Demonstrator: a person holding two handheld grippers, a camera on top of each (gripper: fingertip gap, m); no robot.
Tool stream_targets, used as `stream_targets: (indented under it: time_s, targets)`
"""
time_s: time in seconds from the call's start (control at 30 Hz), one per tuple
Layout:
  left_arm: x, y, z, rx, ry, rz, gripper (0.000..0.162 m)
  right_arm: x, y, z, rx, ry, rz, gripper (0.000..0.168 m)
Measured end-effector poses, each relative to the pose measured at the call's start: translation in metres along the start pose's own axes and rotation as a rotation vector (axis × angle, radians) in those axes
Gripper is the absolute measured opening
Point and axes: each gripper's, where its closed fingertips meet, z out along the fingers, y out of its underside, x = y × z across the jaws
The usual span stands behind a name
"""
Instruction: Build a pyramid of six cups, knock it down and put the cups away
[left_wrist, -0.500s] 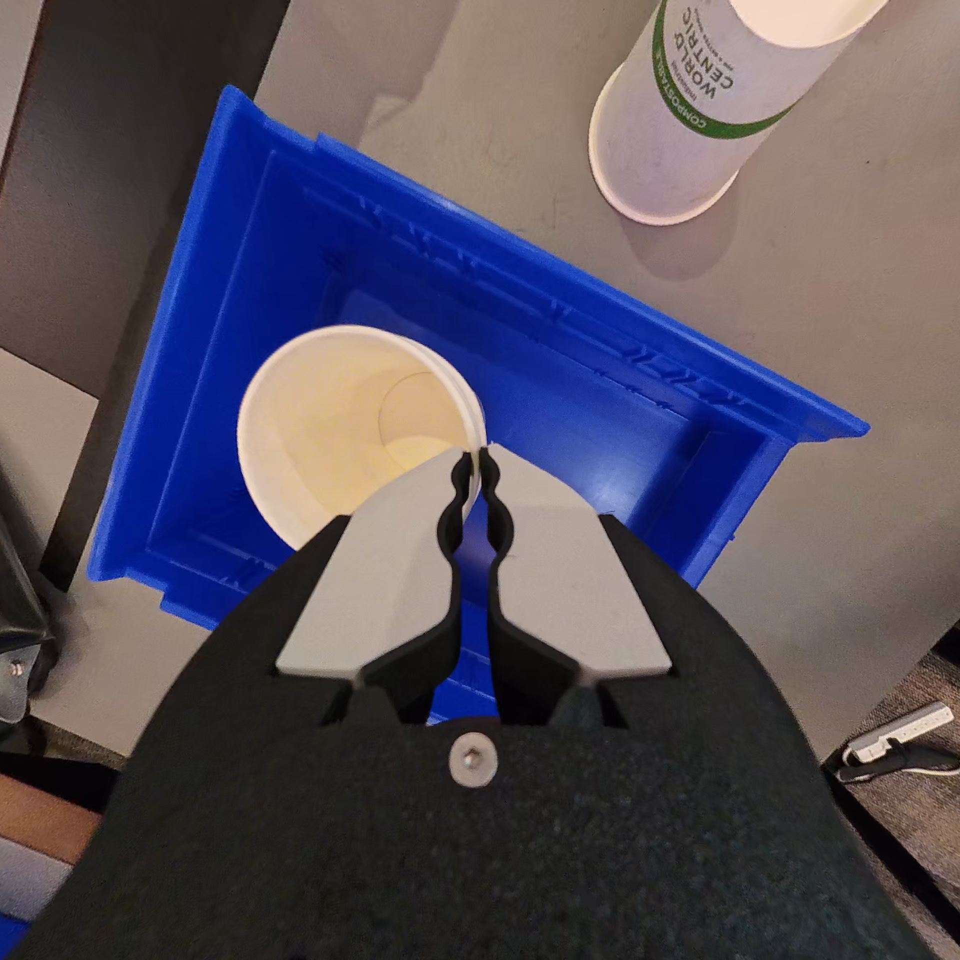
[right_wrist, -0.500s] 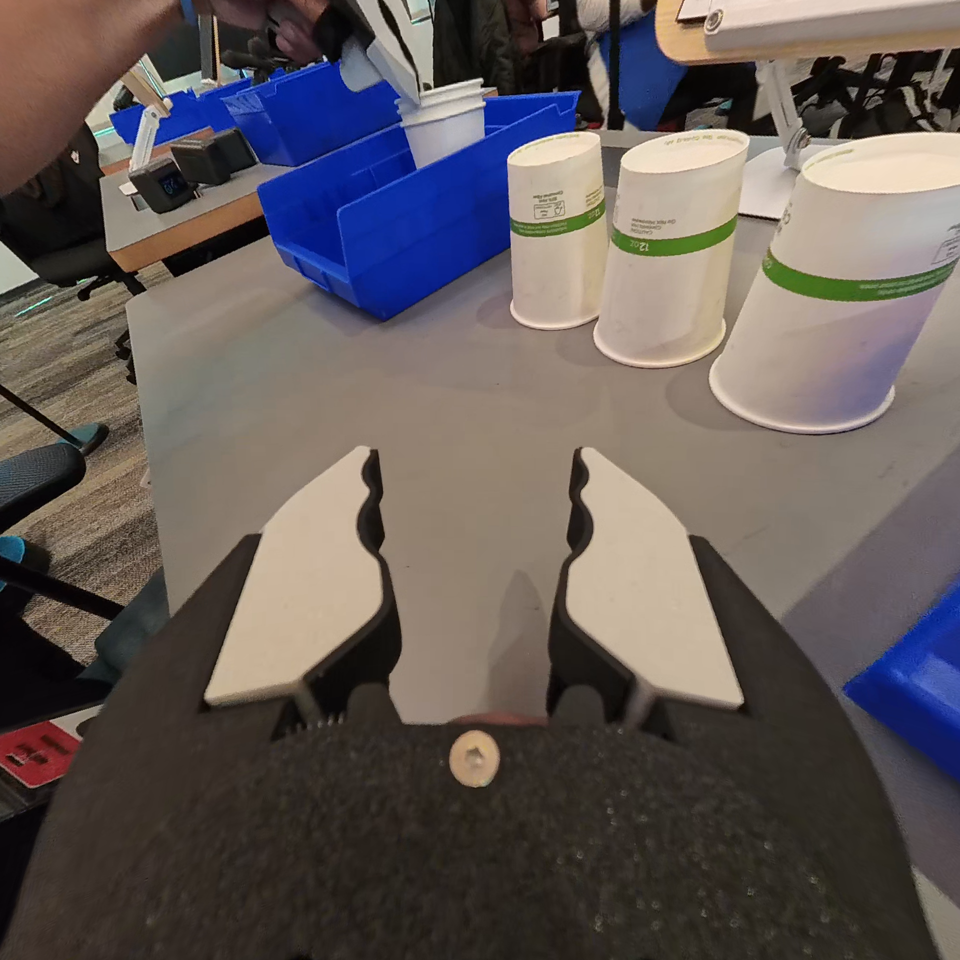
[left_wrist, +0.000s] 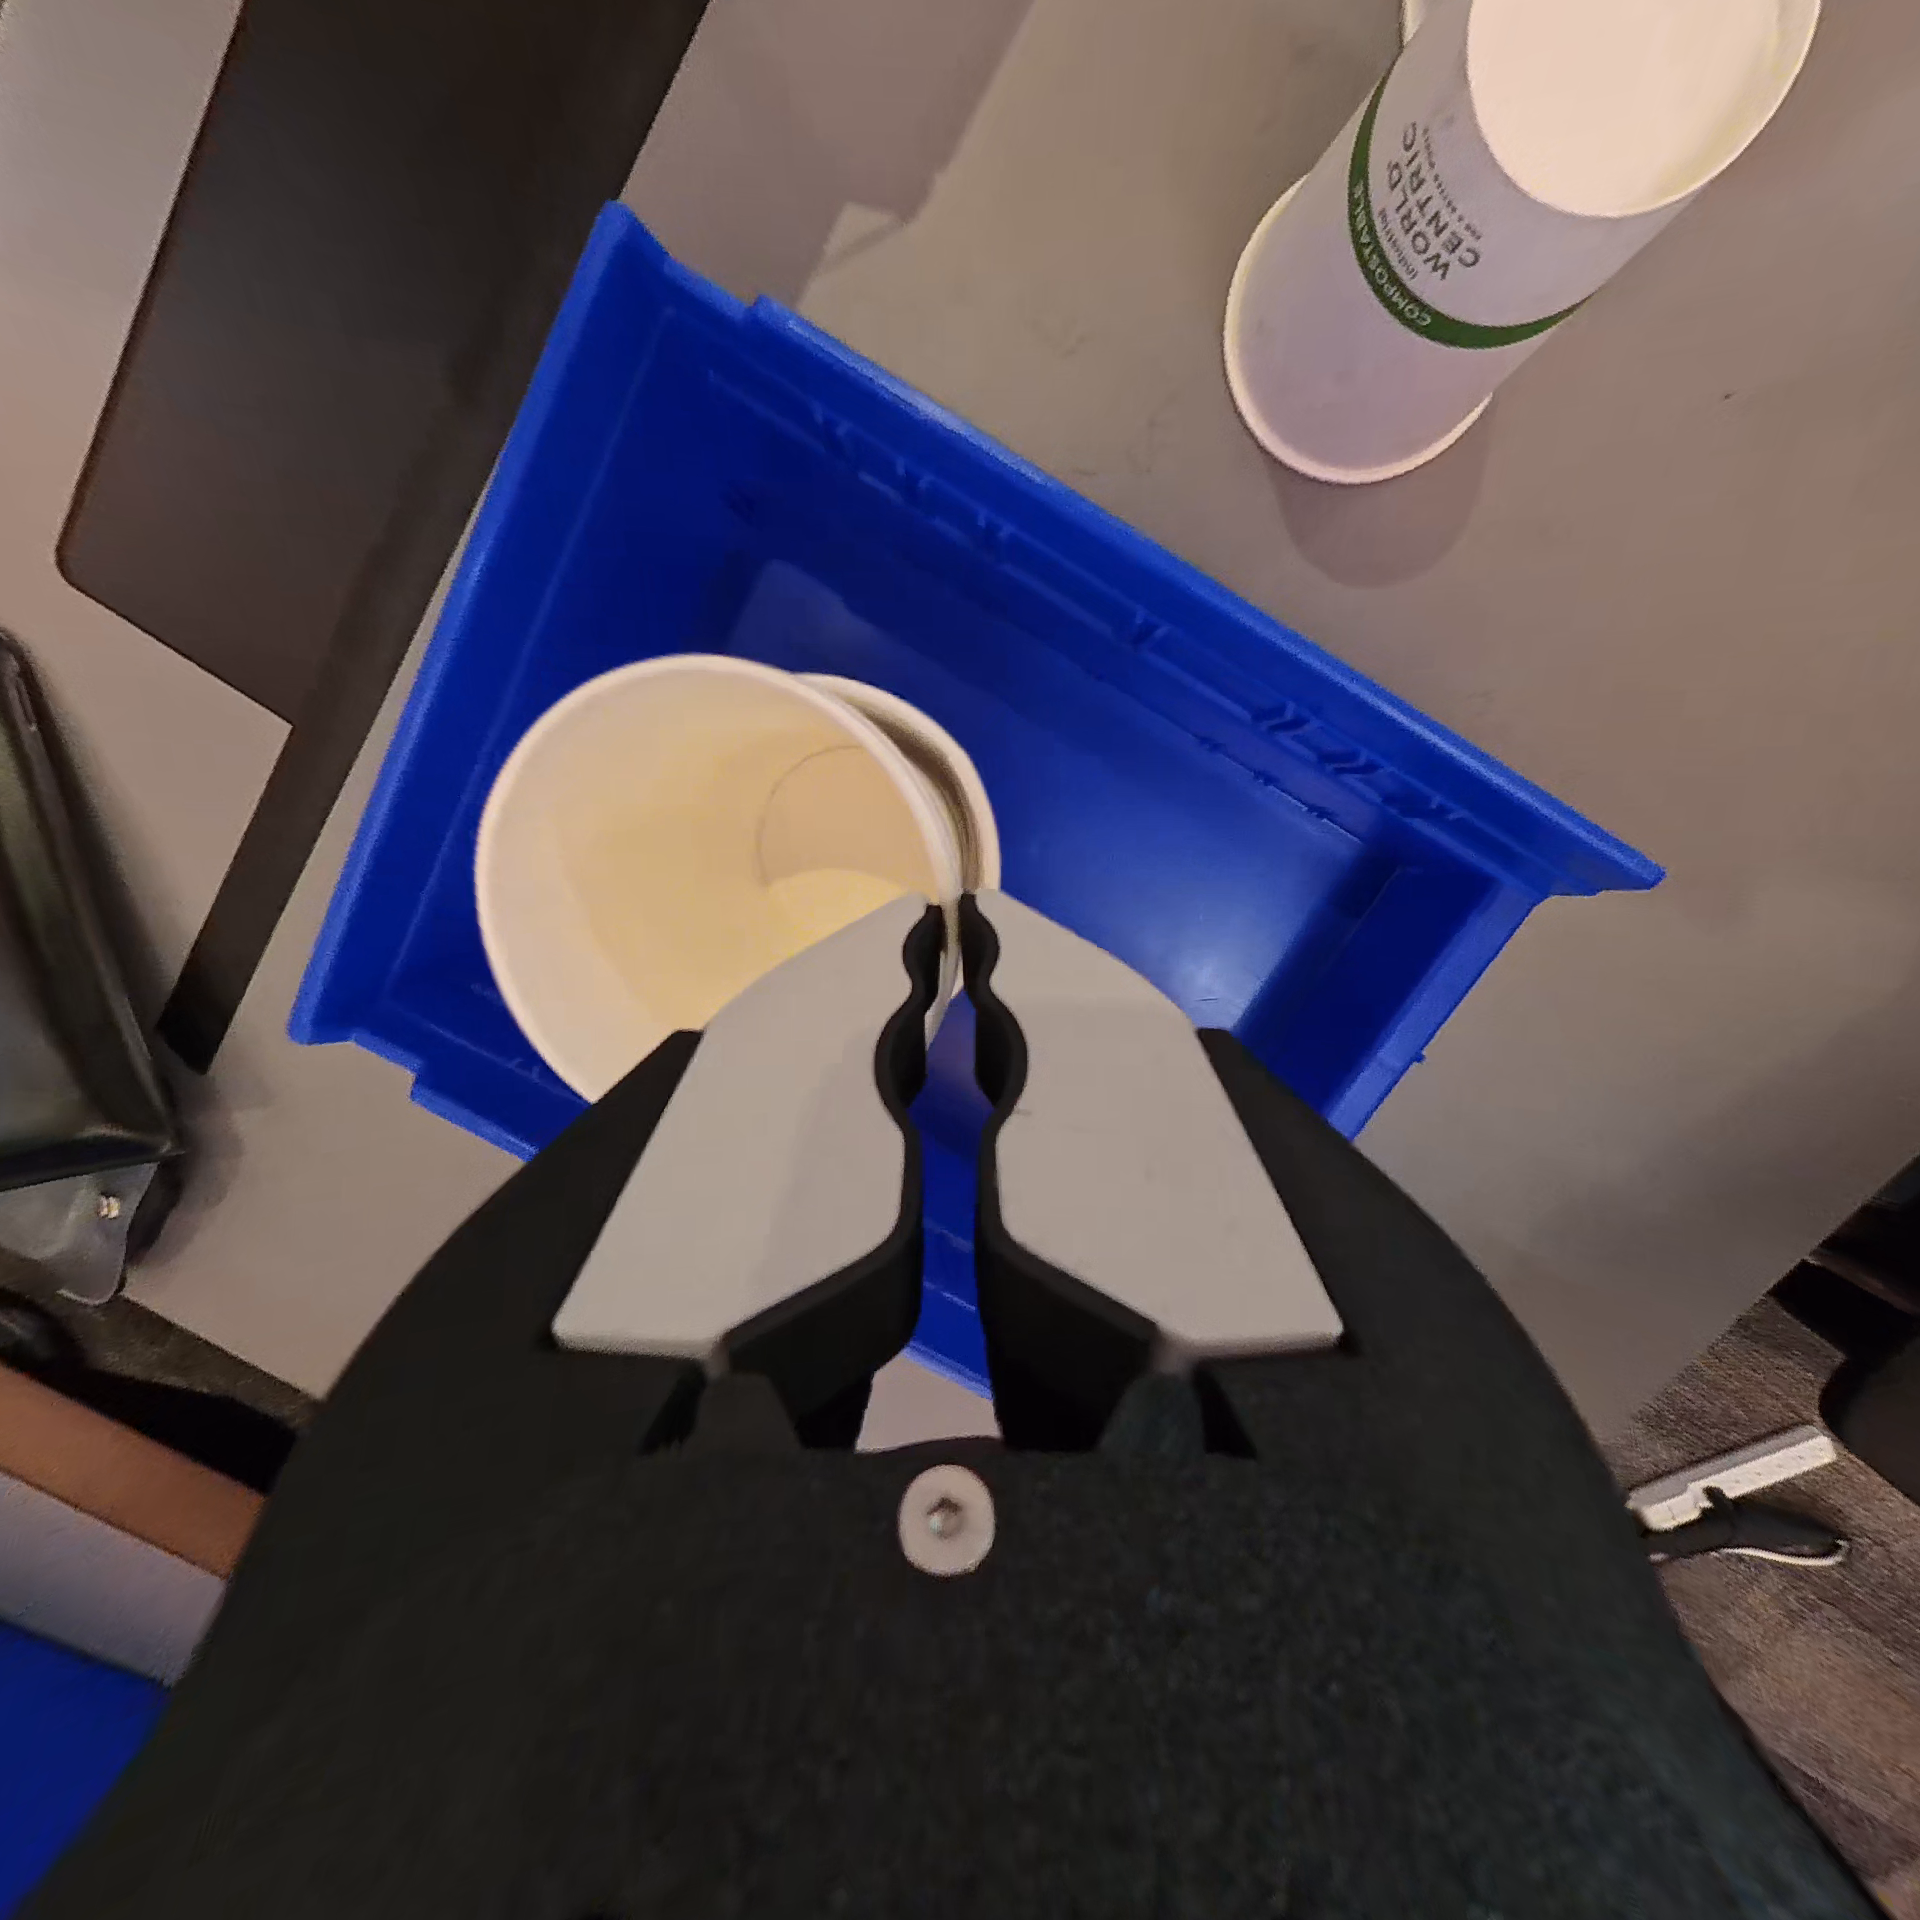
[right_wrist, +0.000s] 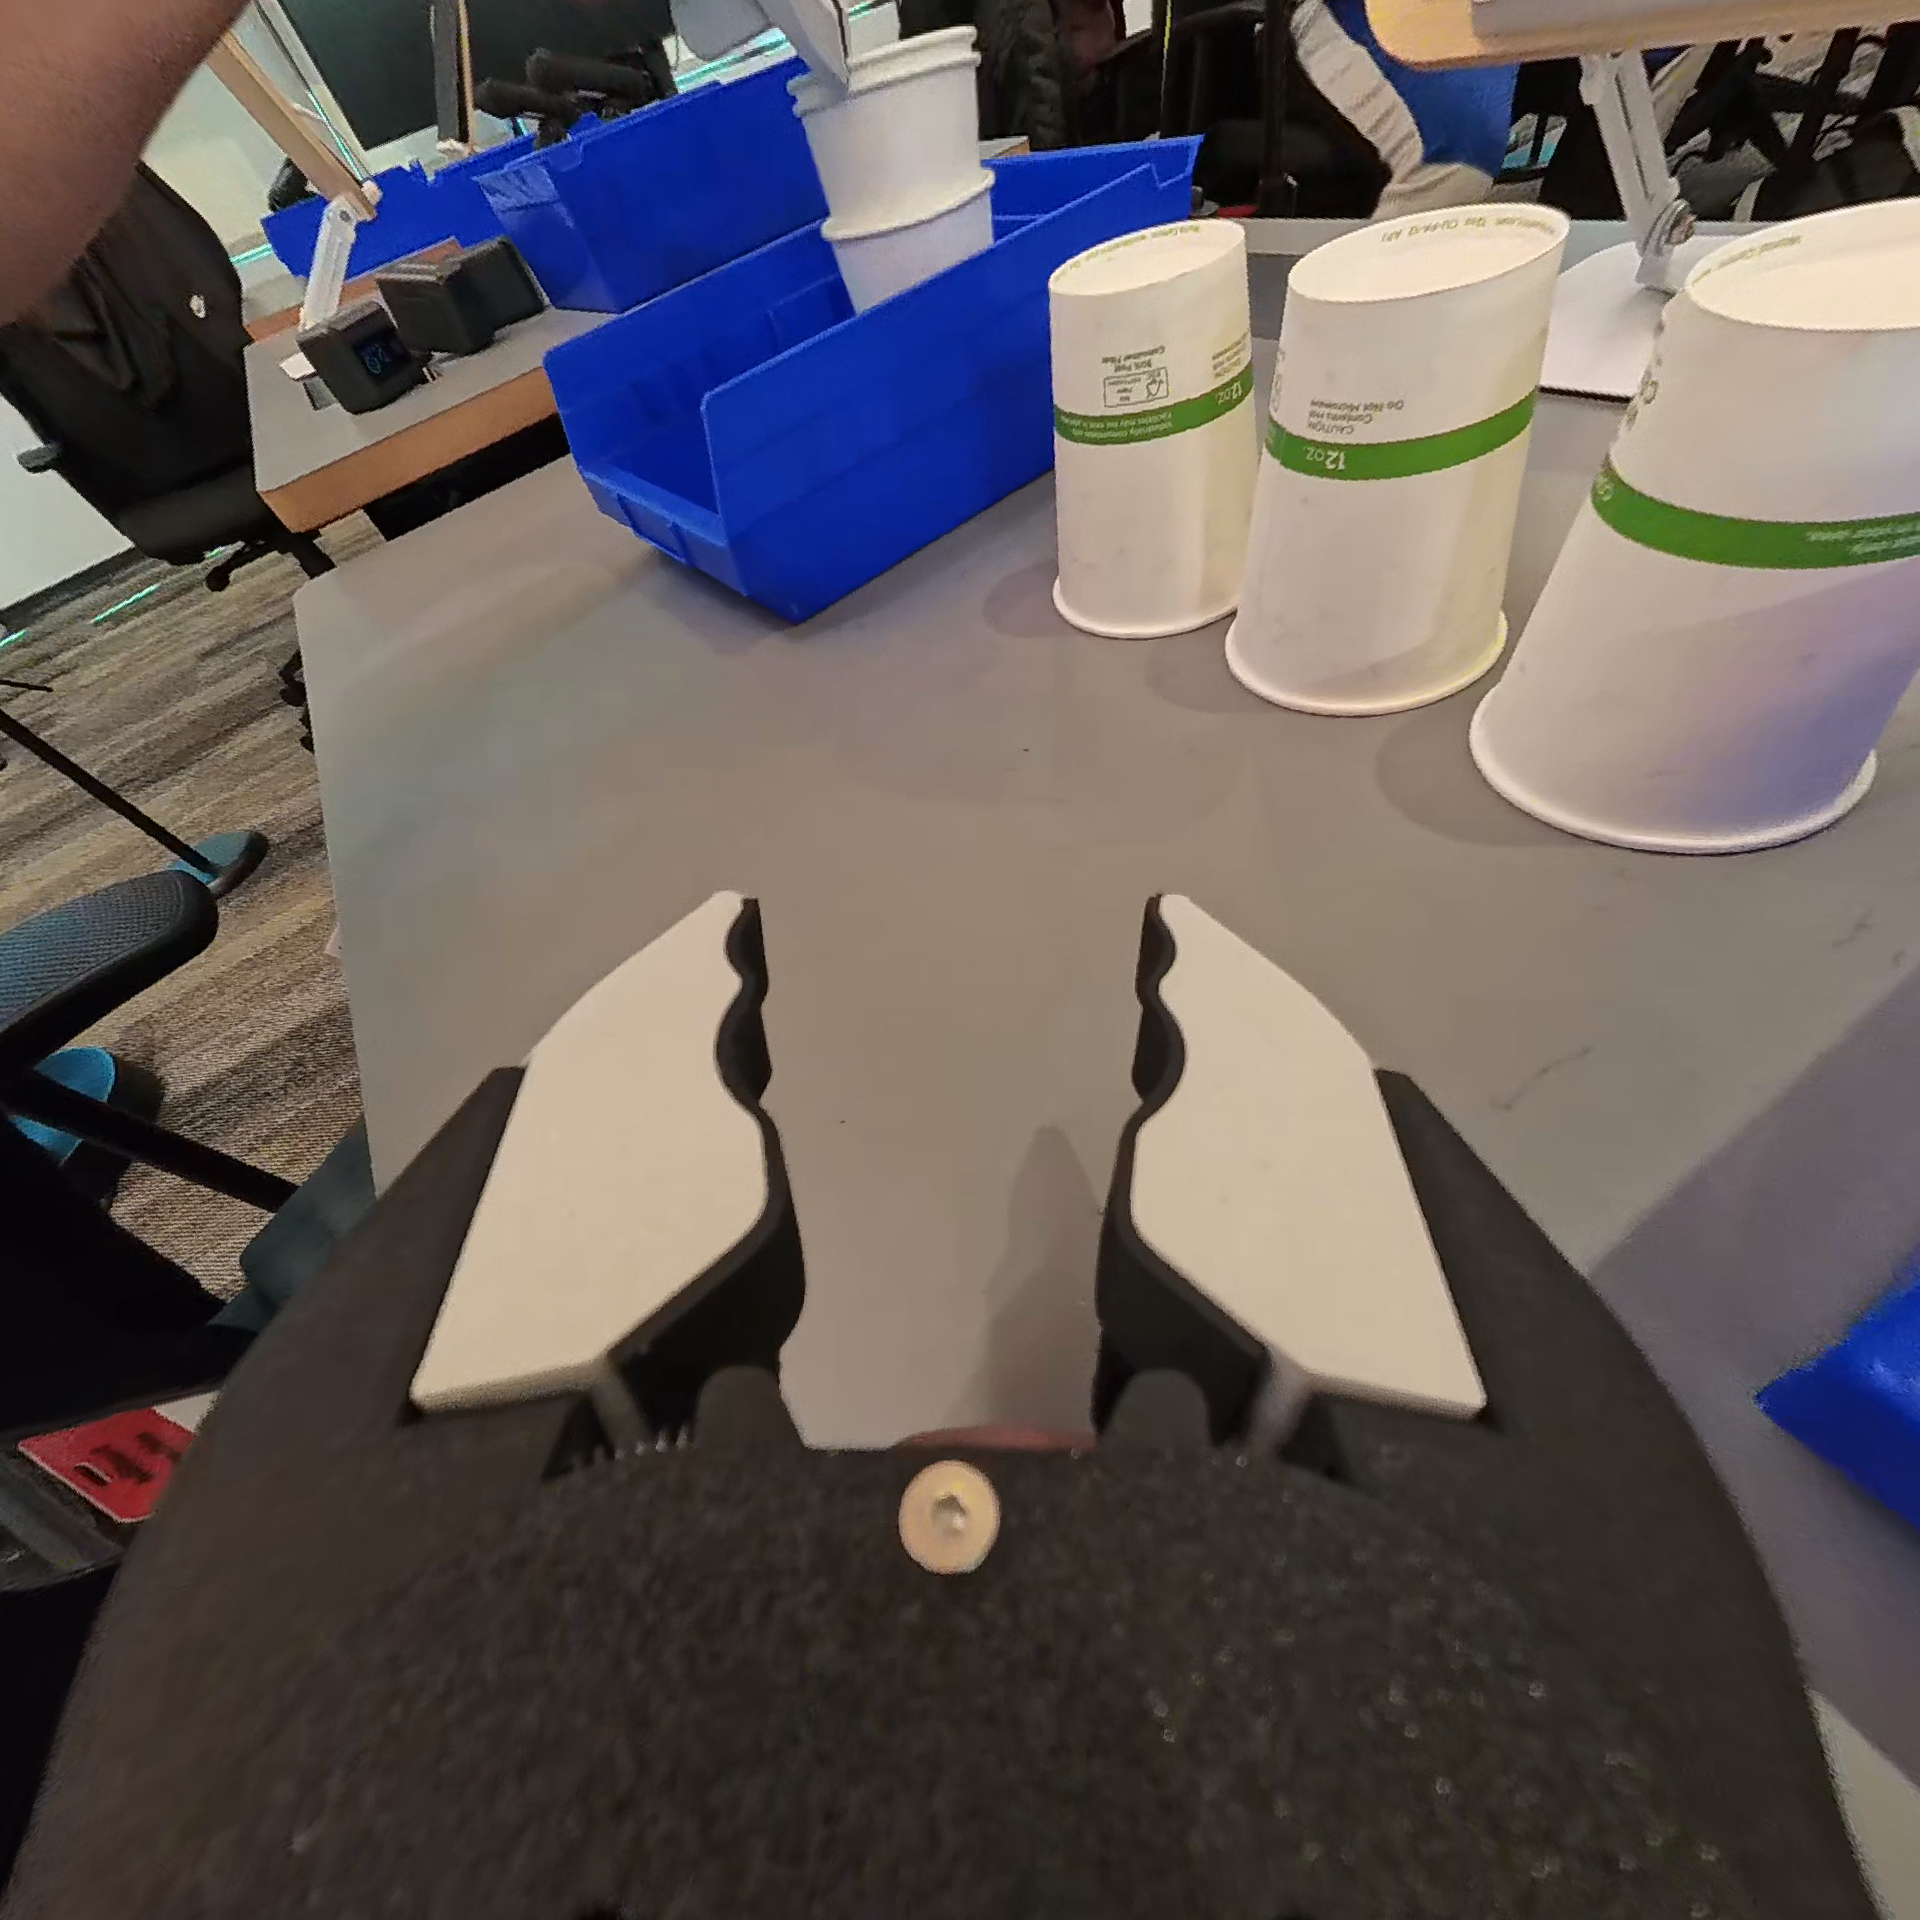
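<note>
In the left wrist view, a dark case is showing at the left edge, mostly cut off, and beside it the blue bin is lying across the grey table, its near wall partly hidden behind the gripper's black body. The left gripper is pinching the rim of a white paper cup above the bin, its fingers pressed together on the cup wall; a second rim is peeking out behind the first, so nested cups are being held, though how many is hard to make out. Farther right, an upside-down cup with a green band is standing on the table, its top running off the frame. In the right wrist view, a person's arm is crossing the upper left corner, only partly visible. The same bin is sitting at the far left part of the table, and the stack of white cups is hanging over it, gripped from above by the other gripper, which is cut off at the top edge. To the right, three upside-down cups are standing in a row: the first, the second just beside it, and the third running off the right edge. The right gripper is hovering low over bare table with its fingers spread wide, holding nothing. A blue corner is poking in at the lower right, too cropped to identify.
</note>
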Motion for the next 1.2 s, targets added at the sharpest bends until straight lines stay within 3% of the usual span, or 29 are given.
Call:
stream_targets:
  time_s: [0.33, 0.47, 0.7, 0.93, 1.07, 1.2]
  targets:
    - [-0.006, -0.003, 0.002, 0.072, 0.062, -0.271, 0.003, -0.007, 0.0, 0.001, -0.006, -0.027, 0.004, 0.067]
    - [-0.007, 0.0, 0.003, 0.057, 0.003, -0.241, 0.003, -0.009, 0.001, 0.002, -0.008, -0.032, 0.008, 0.067]
    - [-0.013, 0.001, -0.006, -0.066, -0.315, -0.011, 0.003, -0.009, 0.002, 0.002, -0.017, -0.032, 0.0, 0.066]
    - [-0.009, -0.005, -0.028, -0.086, -0.458, 0.101, 0.003, -0.009, 0.004, 0.003, -0.022, -0.029, -0.008, 0.066]
    - [-0.006, -0.018, -0.073, 0.043, -0.641, 0.145, 0.003, -0.002, 0.001, 0.004, 0.003, -0.008, -0.006, 0.067]
    - [0.024, -0.043, -0.127, 0.388, -0.674, 0.061, 0.002, 0.005, -0.01, 0.01, 0.062, -0.015, 0.035, 0.07]
